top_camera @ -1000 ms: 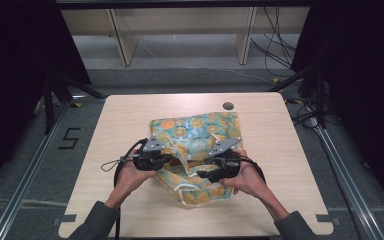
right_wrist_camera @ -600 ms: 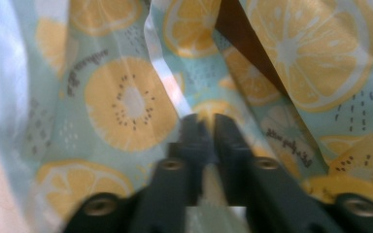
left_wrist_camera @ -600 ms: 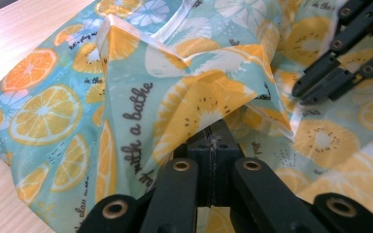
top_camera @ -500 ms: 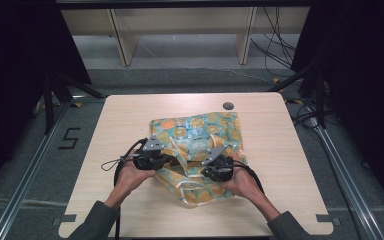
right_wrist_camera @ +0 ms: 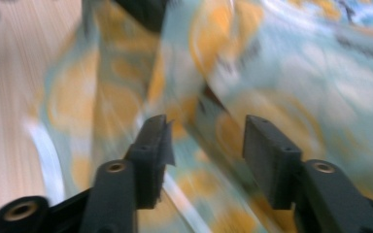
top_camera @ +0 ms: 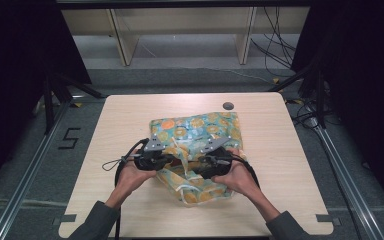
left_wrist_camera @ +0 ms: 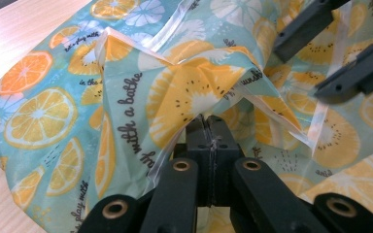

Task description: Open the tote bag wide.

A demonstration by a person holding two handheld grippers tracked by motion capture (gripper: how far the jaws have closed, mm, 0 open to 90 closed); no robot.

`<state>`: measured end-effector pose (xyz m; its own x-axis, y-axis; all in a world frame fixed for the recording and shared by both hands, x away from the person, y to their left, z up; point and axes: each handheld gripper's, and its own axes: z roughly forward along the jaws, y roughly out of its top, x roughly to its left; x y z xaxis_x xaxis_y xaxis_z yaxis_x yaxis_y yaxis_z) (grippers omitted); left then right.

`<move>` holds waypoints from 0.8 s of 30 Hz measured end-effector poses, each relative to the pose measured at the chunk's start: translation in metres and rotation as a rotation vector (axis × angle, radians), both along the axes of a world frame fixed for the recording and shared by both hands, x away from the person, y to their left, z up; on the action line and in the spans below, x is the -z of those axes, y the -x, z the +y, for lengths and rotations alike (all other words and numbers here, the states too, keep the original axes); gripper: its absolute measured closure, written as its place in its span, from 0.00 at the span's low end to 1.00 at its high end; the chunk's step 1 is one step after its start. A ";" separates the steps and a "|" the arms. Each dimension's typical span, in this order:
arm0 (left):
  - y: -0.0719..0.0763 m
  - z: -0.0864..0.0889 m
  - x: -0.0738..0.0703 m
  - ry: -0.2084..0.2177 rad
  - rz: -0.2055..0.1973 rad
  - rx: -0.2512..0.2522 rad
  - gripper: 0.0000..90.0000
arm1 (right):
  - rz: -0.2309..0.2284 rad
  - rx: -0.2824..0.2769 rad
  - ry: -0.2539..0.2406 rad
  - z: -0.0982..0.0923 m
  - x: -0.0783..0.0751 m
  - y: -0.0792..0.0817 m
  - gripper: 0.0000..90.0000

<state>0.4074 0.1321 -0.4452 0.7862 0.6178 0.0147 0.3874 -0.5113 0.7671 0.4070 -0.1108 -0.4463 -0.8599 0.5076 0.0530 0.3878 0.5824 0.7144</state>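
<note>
Your left tongs [left_wrist_camera: 208, 127] pinch a raised fold of the citrus-print bag [top_camera: 200, 131] lying mid-tabletop [top_camera: 130, 115], while your right tongs [right_wrist_camera: 205, 141], just opening and spread, hover at its near edge, seemingly needing a fresh grip before the fold.

Black tongs [top_camera: 177, 161] w/ brass-ringed pivot screws, grey 3-cornered top plates, black looped cables; grey sleeves [top_camera: 96, 223].

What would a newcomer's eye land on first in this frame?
The glossy teal plastic bag printed with orange and lemon slices, lying mid-table on the pale wooden table. Next, the black left gripper, shut on a raised fold of that bag, and the black right gripper, jaws apart just above the bag beside it.
</note>
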 end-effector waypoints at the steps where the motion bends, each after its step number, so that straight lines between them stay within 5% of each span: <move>1: 0.000 0.000 0.000 -0.001 -0.001 0.003 1.00 | 0.019 0.024 -0.034 0.006 0.001 0.002 0.56; 2: -0.001 0.000 0.000 0.004 0.003 -0.006 1.00 | 0.032 0.001 -0.034 0.015 0.000 0.004 0.53; 5: -0.001 -0.001 0.001 0.005 0.003 -0.008 1.00 | 0.039 0.053 -0.061 0.028 0.009 0.008 0.51; 6: -0.001 -0.001 0.001 0.005 0.003 -0.008 1.00 | 0.026 0.053 -0.030 0.031 0.011 0.008 0.52; 8: 0.000 -0.002 0.003 -0.013 0.003 0.010 1.00 | -0.019 0.078 -0.012 0.037 0.016 0.009 0.68; 9: 0.000 -0.002 0.003 -0.013 0.003 0.010 1.00 | -0.019 0.078 -0.012 0.037 0.016 0.009 0.68; 10: 0.001 -0.002 0.003 -0.006 0.006 0.013 1.00 | -0.032 0.051 0.002 0.036 0.015 0.007 0.88; 11: 0.001 -0.001 0.003 -0.015 -0.007 0.018 1.00 | -0.042 0.042 -0.005 0.035 0.014 0.006 0.95; 15: 0.004 0.002 0.003 0.002 0.004 0.012 1.00 | -0.109 0.033 -0.007 0.020 -0.002 0.002 1.00; 16: 0.006 0.003 0.002 0.001 0.004 0.025 1.00 | -0.117 0.068 -0.033 0.004 -0.019 -0.004 1.00; 19: 0.011 0.002 0.001 0.004 0.003 0.065 1.00 | -0.202 0.140 -0.056 -0.021 -0.038 -0.024 1.00; 21: 0.013 0.000 0.001 0.008 -0.001 0.074 1.00 | -0.195 0.148 -0.062 -0.026 -0.040 -0.032 1.00; 22: 0.014 -0.001 0.000 0.003 -0.006 0.091 1.00 | -0.218 0.180 -0.012 -0.033 -0.037 -0.050 1.00; 24: 0.017 -0.003 -0.004 0.002 -0.019 0.107 1.00 | -0.198 0.171 -0.006 -0.035 -0.034 -0.060 1.00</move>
<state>0.3909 0.1296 -0.4413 0.8471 0.5307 0.0289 0.3165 -0.5474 0.7747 0.4667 -0.1458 -0.4118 -0.7554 0.6468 -0.1046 0.3324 0.5158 0.7896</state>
